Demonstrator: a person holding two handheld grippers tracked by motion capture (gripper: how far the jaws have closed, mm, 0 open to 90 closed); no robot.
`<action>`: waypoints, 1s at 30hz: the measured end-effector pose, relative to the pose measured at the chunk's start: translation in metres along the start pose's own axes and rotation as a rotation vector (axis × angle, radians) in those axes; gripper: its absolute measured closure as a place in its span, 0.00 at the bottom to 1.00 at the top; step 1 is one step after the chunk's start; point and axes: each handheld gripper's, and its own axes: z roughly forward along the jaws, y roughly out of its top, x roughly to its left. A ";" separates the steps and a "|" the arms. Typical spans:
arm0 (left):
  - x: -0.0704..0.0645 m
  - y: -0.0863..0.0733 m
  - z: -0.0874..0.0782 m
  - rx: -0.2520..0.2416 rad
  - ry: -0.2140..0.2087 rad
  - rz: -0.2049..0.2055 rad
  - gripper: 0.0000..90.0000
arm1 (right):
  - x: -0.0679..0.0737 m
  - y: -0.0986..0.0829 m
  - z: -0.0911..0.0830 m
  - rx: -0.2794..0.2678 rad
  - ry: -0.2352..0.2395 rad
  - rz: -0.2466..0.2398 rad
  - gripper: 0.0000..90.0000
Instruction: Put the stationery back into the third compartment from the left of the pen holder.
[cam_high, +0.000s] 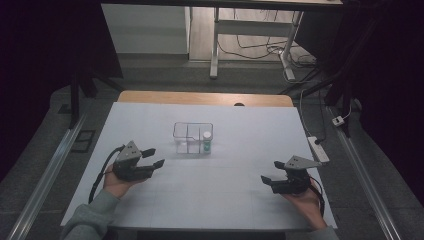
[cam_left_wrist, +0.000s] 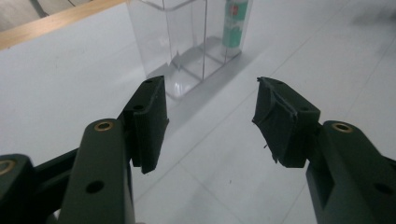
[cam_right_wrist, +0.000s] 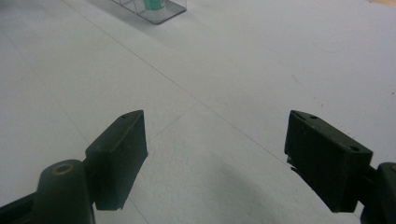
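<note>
A clear plastic box (cam_high: 192, 137) with compartments stands in the middle of the white table. A green bottle with a white cap (cam_high: 206, 142) stands upright in its right compartment. My left gripper (cam_high: 153, 157) rests on the table to the left of the box, open and empty, jaws aimed at the box (cam_left_wrist: 187, 42) and the bottle (cam_left_wrist: 235, 23). My right gripper (cam_high: 272, 171) lies at the right front, open with nothing between its jaws. In the right gripper view (cam_right_wrist: 215, 154) the box base (cam_right_wrist: 161, 11) sits far off at the top.
A white sheet (cam_high: 210, 200) covers the wooden table (cam_high: 200, 97). A power strip (cam_high: 318, 149) lies off the table's right edge. A desk frame with cables (cam_high: 260, 45) stands on the floor beyond the table.
</note>
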 end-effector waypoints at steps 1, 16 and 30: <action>0.000 -0.003 -0.001 0.002 0.004 -0.003 0.48 | 0.000 0.000 0.000 -0.004 0.004 0.001 0.23; 0.003 -0.026 -0.012 0.032 0.027 -0.039 0.47 | 0.001 0.000 0.000 -0.006 0.005 -0.005 0.23; 0.006 -0.034 -0.016 0.045 0.019 -0.064 0.45 | 0.001 0.000 -0.001 -0.009 -0.001 -0.011 0.23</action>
